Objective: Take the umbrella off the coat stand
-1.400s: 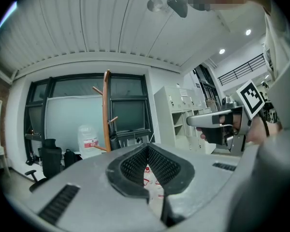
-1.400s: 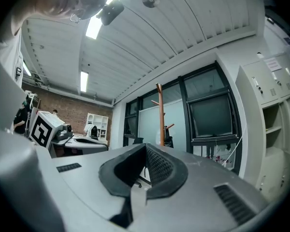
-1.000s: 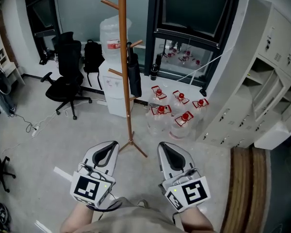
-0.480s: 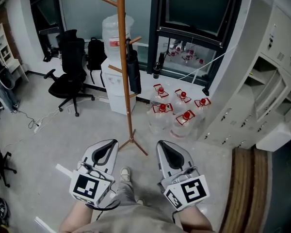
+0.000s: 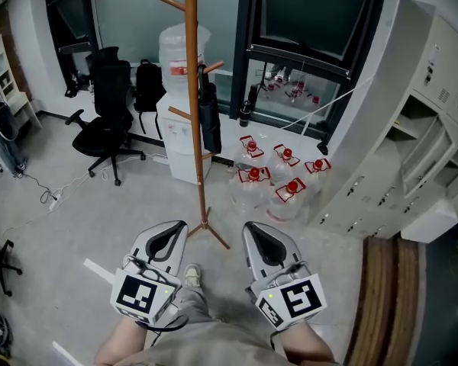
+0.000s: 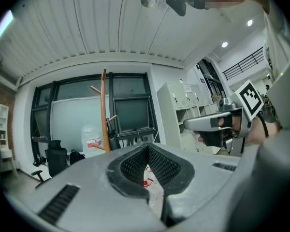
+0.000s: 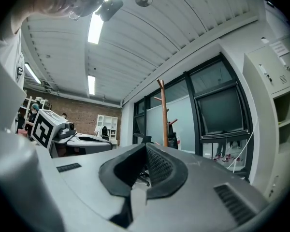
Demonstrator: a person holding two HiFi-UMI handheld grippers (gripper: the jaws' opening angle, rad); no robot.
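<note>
A tall wooden coat stand (image 5: 196,128) rises from the floor ahead of me. A folded black umbrella (image 5: 210,117) hangs on one of its pegs, right of the pole. My left gripper (image 5: 174,226) and right gripper (image 5: 253,227) are held side by side low in the head view, short of the stand's base, both pointing level at it. Both are shut with nothing between their jaws. In the left gripper view the left gripper (image 6: 147,145) has the stand (image 6: 104,110) and umbrella (image 6: 110,138) far ahead. In the right gripper view the stand (image 7: 163,115) rises beyond the right gripper (image 7: 146,146).
A water cooler (image 5: 182,67) stands just behind the stand. Several red-capped water jugs (image 5: 278,178) crowd the floor to its right. A black office chair (image 5: 107,120) and a backpack (image 5: 147,86) are at the left, grey lockers (image 5: 435,128) at the right. My shoe (image 5: 191,274) shows between the grippers.
A shoe has stepped into view between the grippers, and the stand's base has come slightly nearer. Both grippers stay shut and side by side.
</note>
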